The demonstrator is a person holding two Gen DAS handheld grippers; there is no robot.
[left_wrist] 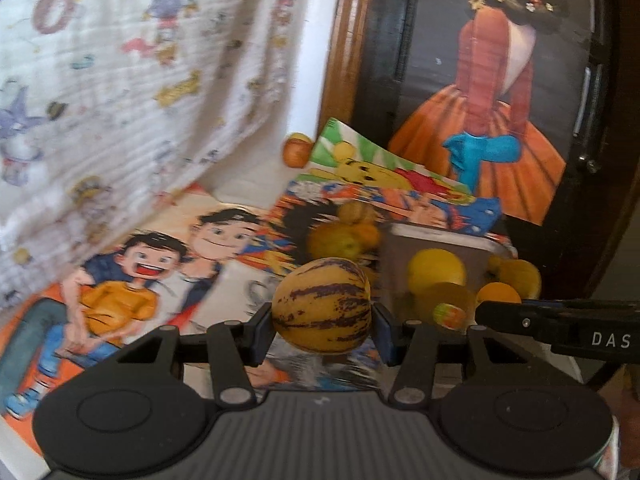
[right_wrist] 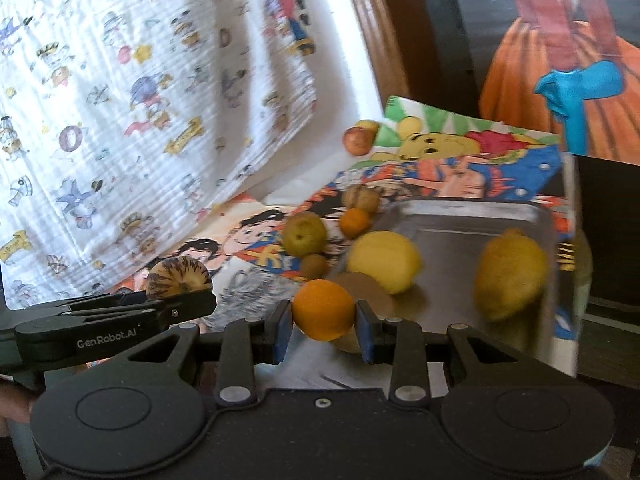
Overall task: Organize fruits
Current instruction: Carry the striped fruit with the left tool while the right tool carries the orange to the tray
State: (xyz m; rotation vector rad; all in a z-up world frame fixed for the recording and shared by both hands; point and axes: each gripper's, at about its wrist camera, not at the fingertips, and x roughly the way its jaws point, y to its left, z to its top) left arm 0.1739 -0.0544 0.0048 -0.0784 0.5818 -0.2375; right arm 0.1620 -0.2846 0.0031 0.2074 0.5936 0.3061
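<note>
Striped yellow melon-like fruit (left_wrist: 322,307) clamped between the blue pads of the left gripper (left_wrist: 322,326), held off the surface just left of the metal tray (right_wrist: 472,216); fingers spread about as wide as the fruit, both pads touching its flanks. Orange (right_wrist: 323,309) pinched likewise in the right gripper (right_wrist: 323,330), at the tray's near-left corner, fingers narrower, closed on the fruit's sides. Inside the tray: two yellow lemons (right_wrist: 384,261), one toward the left wall, one (right_wrist: 510,274) toward the right; brownish fruit beside the left lemon, blurred. Outside the tray, to its left on the cartoon-print cloth (right_wrist: 240,240): green-yellow pear-like fruit (right_wrist: 305,233), small tangerine (right_wrist: 354,222), walnut-like fruit (right_wrist: 360,198), small kiwi (right_wrist: 313,265); farther back, reddish apple (right_wrist: 358,138). Step in hand, by judgement: carrying both fruits over the tray for release. Best done low and level, each lowered onto a bare patch of tray floor between the lemons, pads parted only once the fruit rests, one gripper at a time to avoid a clash; round fruit likely to roll on smooth metal
</note>
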